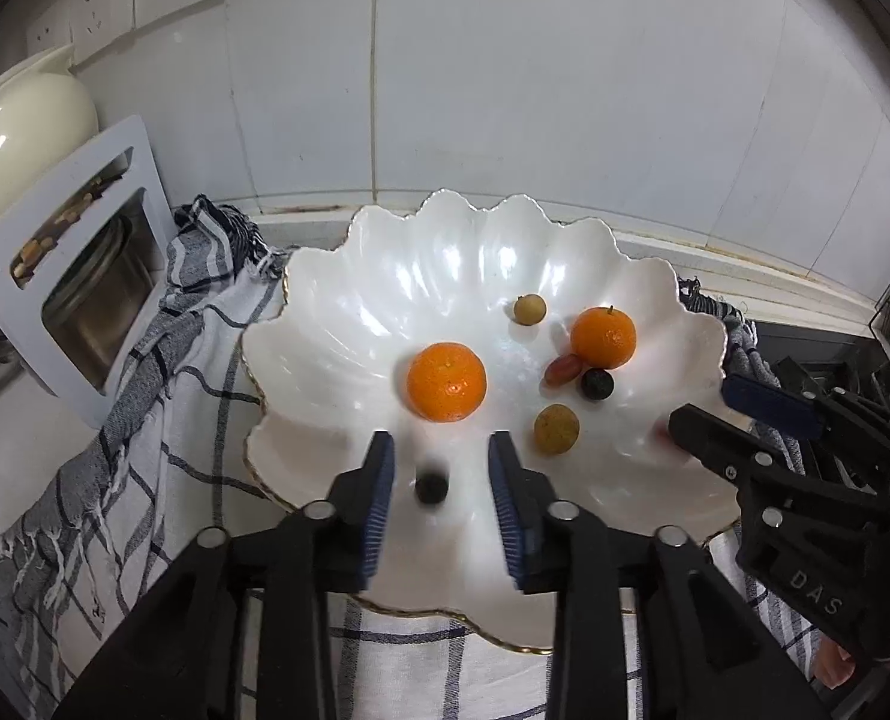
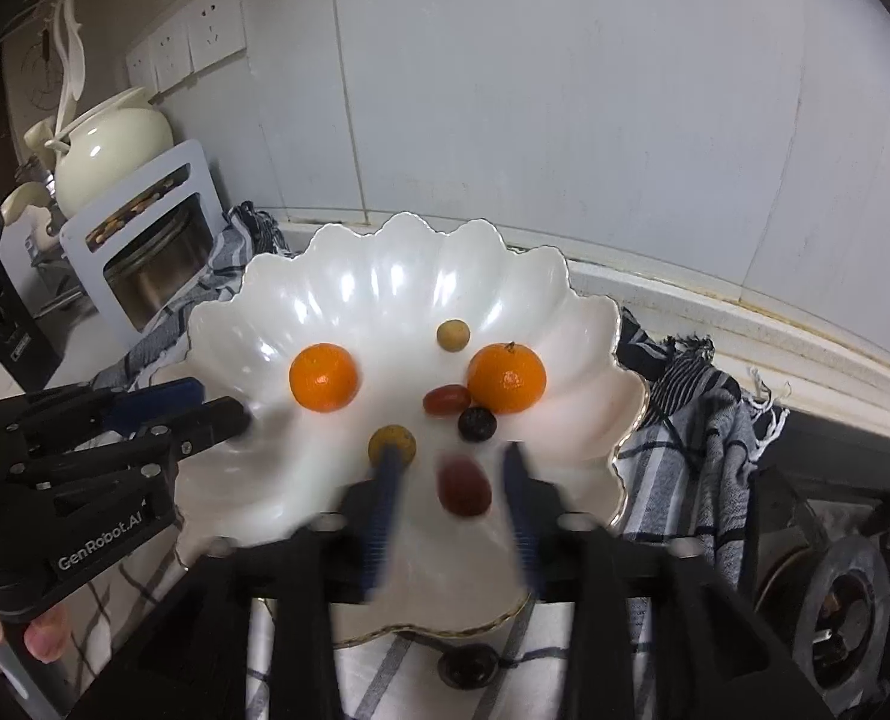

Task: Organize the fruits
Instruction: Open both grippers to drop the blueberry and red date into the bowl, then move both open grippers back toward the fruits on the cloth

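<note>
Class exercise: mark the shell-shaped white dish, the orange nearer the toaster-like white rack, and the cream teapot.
shell-shaped white dish [image 1: 337,324], left wrist view, bare ribbed inner wall on its left.
orange [image 1: 446,382], left wrist view, middle of its peel.
cream teapot [image 2: 115,147], right wrist view, front of its rounded body.

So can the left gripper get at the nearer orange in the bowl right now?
Probably yes: the left gripper is open, the orange sits just beyond it, and only a small dark fruit lies between the fingers.
</note>
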{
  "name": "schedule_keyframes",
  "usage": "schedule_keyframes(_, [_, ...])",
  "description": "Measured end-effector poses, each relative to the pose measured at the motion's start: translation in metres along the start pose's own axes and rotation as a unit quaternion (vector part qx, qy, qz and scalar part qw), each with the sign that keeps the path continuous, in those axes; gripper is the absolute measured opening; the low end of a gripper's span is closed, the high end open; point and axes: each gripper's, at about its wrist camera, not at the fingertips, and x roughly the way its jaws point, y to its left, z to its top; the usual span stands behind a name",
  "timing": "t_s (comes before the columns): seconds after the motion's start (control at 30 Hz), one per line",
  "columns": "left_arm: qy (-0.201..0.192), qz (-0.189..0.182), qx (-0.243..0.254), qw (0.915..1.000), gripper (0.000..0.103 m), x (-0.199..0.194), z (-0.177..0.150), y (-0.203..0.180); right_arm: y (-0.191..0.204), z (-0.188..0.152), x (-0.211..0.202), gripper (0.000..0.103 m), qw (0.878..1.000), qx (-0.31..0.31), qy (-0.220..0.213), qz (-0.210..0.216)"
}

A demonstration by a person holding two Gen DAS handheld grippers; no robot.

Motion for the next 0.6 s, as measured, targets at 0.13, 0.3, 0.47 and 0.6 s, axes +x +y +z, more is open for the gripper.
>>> schedule_keyframes(0.13, [-0.011, 0.008, 0.009, 0.9999, 0.046, -0.008, 0.000, 0.001, 0.003, -0.001, -0.006, 0.044, 1.000, -0.004, -0.006, -0.009])
schedule_keyframes(0.3, [-0.034, 0.024, 0.008, 0.9991, 0.059, -0.027, 0.000, 0.002, 0.004, 0.001, -0.021, 0.044, 1.000, -0.005, -0.020, -0.010])
schedule_keyframes(0.47, [-0.056, 0.043, 0.000, 0.9975, 0.070, -0.049, -0.001, 0.000, 0.002, 0.003, -0.037, 0.044, 0.999, -0.016, -0.030, 0.001])
schedule_keyframes(0.6, [-0.077, 0.069, -0.002, 0.9946, 0.079, -0.068, -0.003, -0.009, -0.002, 0.002, -0.049, 0.044, 0.999, -0.034, -0.041, 0.012])
